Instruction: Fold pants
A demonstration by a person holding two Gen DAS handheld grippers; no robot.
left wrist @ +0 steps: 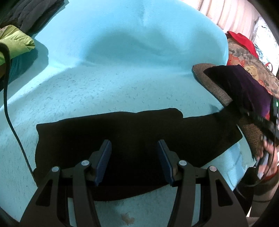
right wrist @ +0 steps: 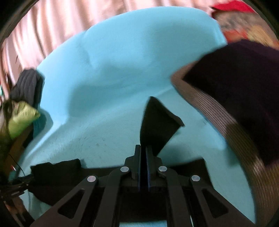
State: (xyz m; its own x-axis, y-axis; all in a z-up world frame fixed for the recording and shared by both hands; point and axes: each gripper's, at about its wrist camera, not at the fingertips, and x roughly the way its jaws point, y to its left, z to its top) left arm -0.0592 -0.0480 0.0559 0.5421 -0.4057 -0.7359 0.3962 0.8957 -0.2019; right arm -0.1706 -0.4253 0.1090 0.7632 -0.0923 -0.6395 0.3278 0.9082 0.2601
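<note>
We had the black pants [left wrist: 122, 139] part-folded; right gripper [right wrist: 143, 153] pinched a lifted corner, left gripper [left wrist: 134, 157] gaped empty; folds remained.

A home bedroom: a bed under a fluffy turquoise blanket [left wrist: 132, 57], with pinkish curtains [left wrist: 226, 15] behind it, a patterned cushion [left wrist: 251, 69] at its right edge and piled clothes [left wrist: 29, 14] at its left.

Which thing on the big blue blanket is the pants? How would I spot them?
Find the fluffy turquoise blanket covering the bed. The pants are the flat black cloth spread across its near edge. Unlike the green bundle far left and the purple cushion on the right, they are pure black.
</note>
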